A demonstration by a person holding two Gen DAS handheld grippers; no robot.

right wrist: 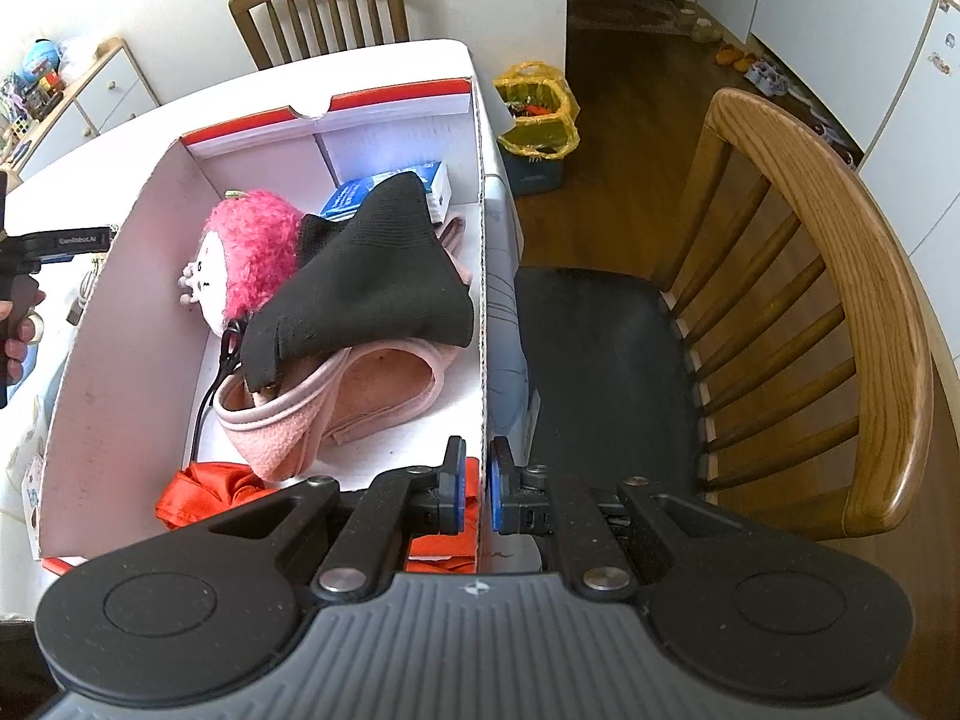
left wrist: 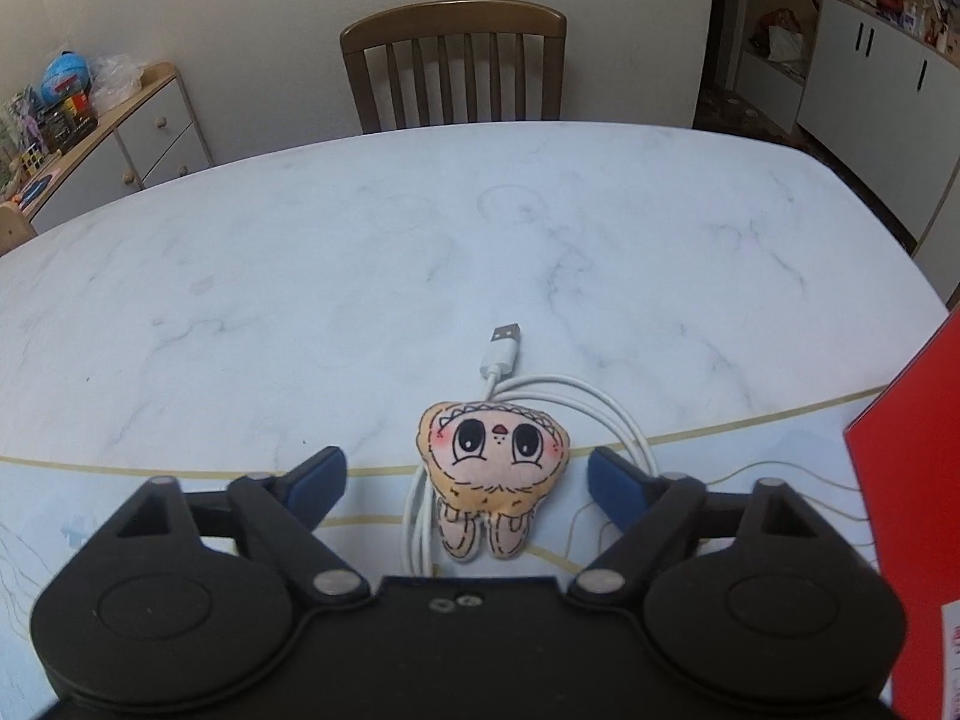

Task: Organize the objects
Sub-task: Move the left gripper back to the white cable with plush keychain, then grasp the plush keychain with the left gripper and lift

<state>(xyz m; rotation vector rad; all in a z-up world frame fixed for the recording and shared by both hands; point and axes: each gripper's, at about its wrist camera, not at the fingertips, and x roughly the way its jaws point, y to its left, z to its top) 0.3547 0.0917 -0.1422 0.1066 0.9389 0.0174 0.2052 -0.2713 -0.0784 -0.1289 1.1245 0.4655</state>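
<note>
Marble table [left wrist: 300, 252] mostly bare ahead. Left gripper [left wrist: 465, 474] wide, toy [left wrist: 492, 450] between fingers, untouched, cable [left wrist: 576, 408] half hidden beneath. Right gripper [right wrist: 477, 489] pinched on box [right wrist: 480, 276] wall; red cloth [right wrist: 204, 495] partly hidden.

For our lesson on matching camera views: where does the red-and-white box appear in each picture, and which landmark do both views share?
Left wrist view: only the red outer wall of the red-and-white box shows, at the right edge, right of the small plush doll.
Right wrist view: the box fills the centre-left, open, its white wall facing us.
Shared landmark: the slatted wooden chair beyond the table.
</note>
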